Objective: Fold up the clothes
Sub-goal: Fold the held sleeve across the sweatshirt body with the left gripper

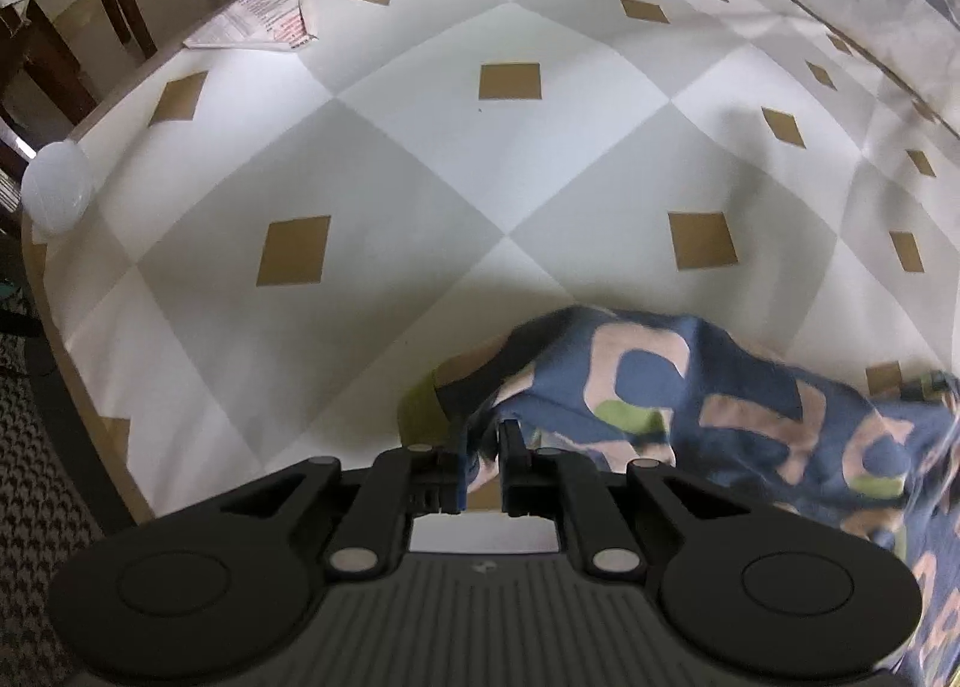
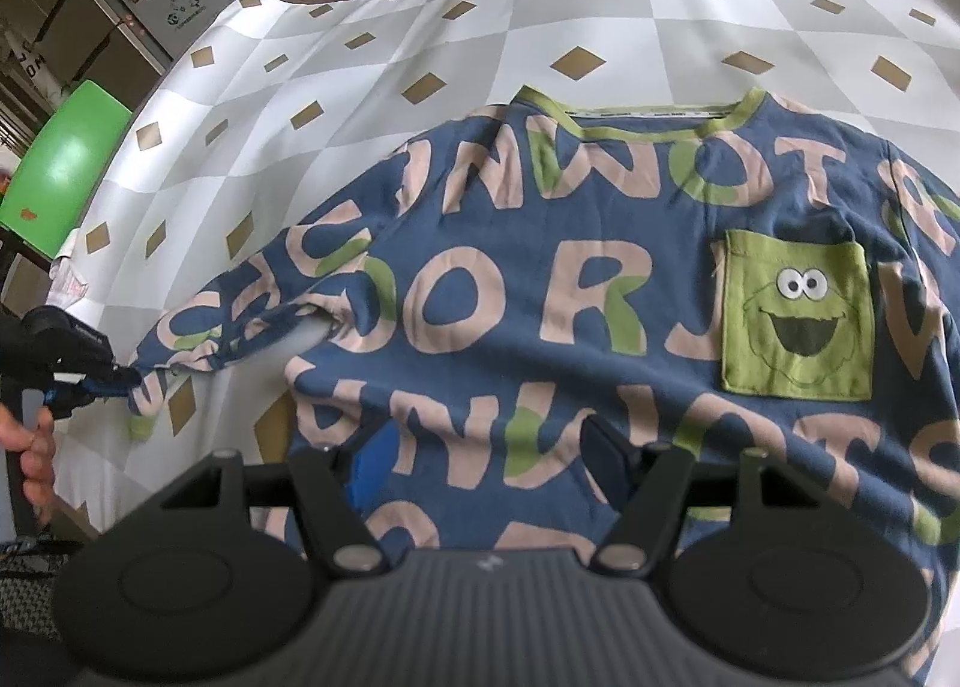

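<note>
The soft, limp blue letter-printed cotton sweatshirt with a green pocket point(image 2: 600, 291) lies front-up on the checked tablecloth point(image 2: 420, 27), best taken by cuffs and hems: the left gripper point(image 1: 480, 447) pinches its sleeve end, while the right gripper point(image 2: 480, 459) hovers spread over the body.

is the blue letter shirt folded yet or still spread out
Mostly spread. The shirt lies face up on the table with collar and green pocket showing; only its sleeve is pulled out by the left gripper.
</note>
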`<move>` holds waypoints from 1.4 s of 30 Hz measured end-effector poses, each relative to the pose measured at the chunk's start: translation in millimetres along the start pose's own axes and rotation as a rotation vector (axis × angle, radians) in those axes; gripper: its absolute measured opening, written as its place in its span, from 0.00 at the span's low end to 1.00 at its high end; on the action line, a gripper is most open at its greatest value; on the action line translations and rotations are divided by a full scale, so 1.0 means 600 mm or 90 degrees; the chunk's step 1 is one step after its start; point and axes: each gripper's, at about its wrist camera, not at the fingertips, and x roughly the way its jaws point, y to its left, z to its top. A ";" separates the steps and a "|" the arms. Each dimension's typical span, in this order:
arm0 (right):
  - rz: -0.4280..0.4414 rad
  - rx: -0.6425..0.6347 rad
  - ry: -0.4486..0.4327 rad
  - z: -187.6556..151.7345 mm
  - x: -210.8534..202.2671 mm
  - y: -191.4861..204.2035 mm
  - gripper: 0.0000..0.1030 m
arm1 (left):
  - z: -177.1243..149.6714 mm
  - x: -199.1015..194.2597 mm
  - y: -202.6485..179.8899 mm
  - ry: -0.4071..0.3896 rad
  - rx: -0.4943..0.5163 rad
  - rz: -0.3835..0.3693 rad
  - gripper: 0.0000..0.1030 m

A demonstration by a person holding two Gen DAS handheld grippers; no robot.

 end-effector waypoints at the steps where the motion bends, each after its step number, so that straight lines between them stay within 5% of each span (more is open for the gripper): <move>1: -0.005 0.003 0.001 0.002 0.002 -0.002 0.63 | -0.001 -0.003 0.010 0.007 -0.029 -0.012 0.08; 4: -0.006 0.014 0.003 0.005 0.007 -0.005 0.63 | -0.001 -0.019 0.026 -0.004 -0.069 -0.028 0.08; 13: 0.008 0.006 -0.001 0.010 0.015 0.005 0.63 | -0.009 -0.047 -0.036 -0.030 0.036 -0.134 0.10; 26: 0.053 -0.008 -0.032 0.044 0.055 0.072 0.63 | 0.046 0.004 -0.027 -0.023 -0.024 -0.117 0.18; 42: 0.037 -0.203 -0.091 0.084 0.187 0.246 0.63 | 0.101 0.078 0.049 0.025 -0.118 -0.107 0.25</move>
